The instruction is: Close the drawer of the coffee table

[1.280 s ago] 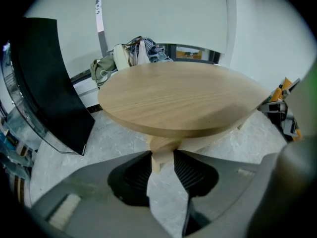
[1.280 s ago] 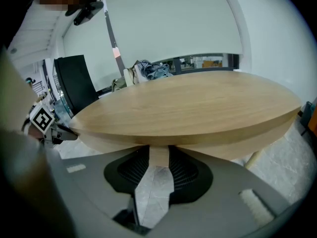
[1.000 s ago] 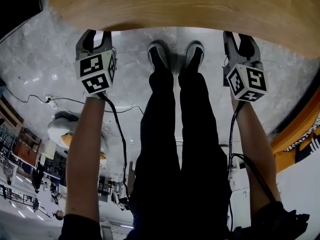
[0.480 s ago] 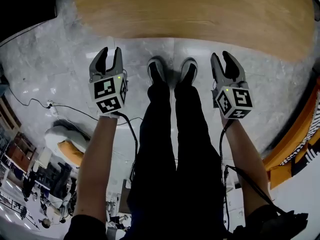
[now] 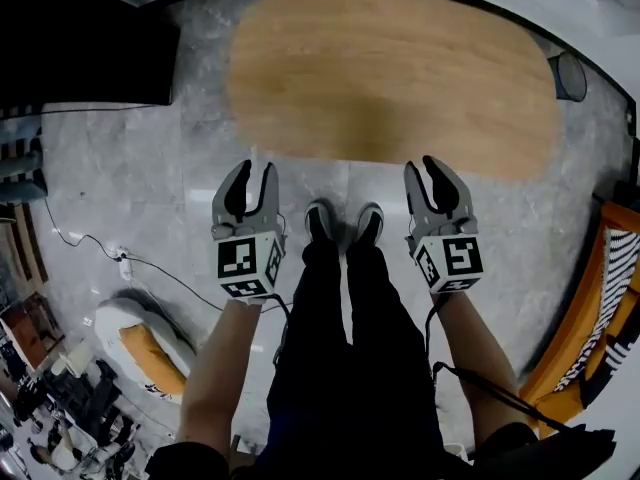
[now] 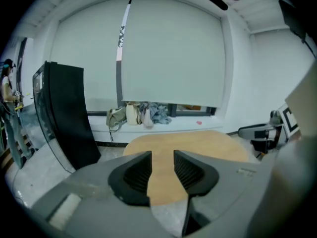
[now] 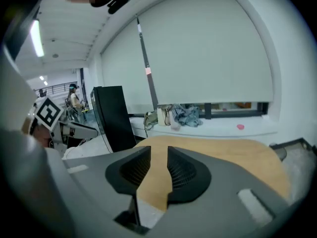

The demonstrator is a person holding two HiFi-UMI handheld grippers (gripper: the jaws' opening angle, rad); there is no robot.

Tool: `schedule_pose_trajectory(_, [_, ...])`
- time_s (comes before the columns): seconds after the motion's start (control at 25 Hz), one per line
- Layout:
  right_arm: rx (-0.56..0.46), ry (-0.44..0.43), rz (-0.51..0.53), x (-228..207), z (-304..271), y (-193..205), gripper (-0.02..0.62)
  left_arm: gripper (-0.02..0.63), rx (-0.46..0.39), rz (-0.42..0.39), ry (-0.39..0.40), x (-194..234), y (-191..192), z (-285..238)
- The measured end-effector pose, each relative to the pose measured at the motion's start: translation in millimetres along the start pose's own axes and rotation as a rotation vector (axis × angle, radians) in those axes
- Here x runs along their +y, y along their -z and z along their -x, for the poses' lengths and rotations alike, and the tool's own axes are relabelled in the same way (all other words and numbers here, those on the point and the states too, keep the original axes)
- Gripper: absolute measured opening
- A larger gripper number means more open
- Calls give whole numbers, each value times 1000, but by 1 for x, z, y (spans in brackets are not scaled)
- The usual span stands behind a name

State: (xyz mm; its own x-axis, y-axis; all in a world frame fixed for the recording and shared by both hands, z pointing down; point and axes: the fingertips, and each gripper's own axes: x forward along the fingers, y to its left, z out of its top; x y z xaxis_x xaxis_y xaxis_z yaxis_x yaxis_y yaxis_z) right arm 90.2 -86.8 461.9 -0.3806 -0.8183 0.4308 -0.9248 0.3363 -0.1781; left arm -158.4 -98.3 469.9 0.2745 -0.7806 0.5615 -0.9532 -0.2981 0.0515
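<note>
The coffee table (image 5: pixel 390 68) is an oval of light wood on the grey floor, and I see it whole from above. No drawer shows in any view. My left gripper (image 5: pixel 250 168) hangs over the floor short of the table's near edge, open and empty. My right gripper (image 5: pixel 428 163) is level with it on the other side of the person's shoes (image 5: pixel 342 223). Its jaws have just been closing, a gap remains and nothing lies between them. The left gripper (image 6: pixel 162 155) and the right gripper (image 7: pixel 159 150) both look across the tabletop (image 6: pixel 198 143) toward the window.
A black cabinet (image 5: pixel 80 48) stands left of the table and a small grey bin (image 5: pixel 568 76) at its right end. An orange and striped seat (image 5: pixel 600 298) is at the right. A cable (image 5: pixel 120 263) runs across the floor on the left. Bags (image 6: pixel 138 114) sit on the window sill.
Both grippers have risen from beside the table's near edge. The view has lifted too, so the whole tabletop now shows, farther below. The right jaws stand narrower than before.
</note>
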Motion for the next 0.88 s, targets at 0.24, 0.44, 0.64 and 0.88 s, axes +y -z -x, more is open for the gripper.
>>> schedule_pose_trajectory(0.24, [-145,-11,120,25,38,-143,92,147,-178,15,58,-28,-128,68])
schedule_pose_trajectory(0.44, [-229,-65,104,55,66,-228,53,146,-345,-1,65,-35,-219,127])
schedule_pose_trajectory(0.64, [-328,-65,117,76,104,-298,35,144,-426,-6,51,-40,-286,168])
schedule_pose_trajectory(0.88, [-506,-67,214,107,153,-370,3,23,-584,-42,146,-72,-353,219])
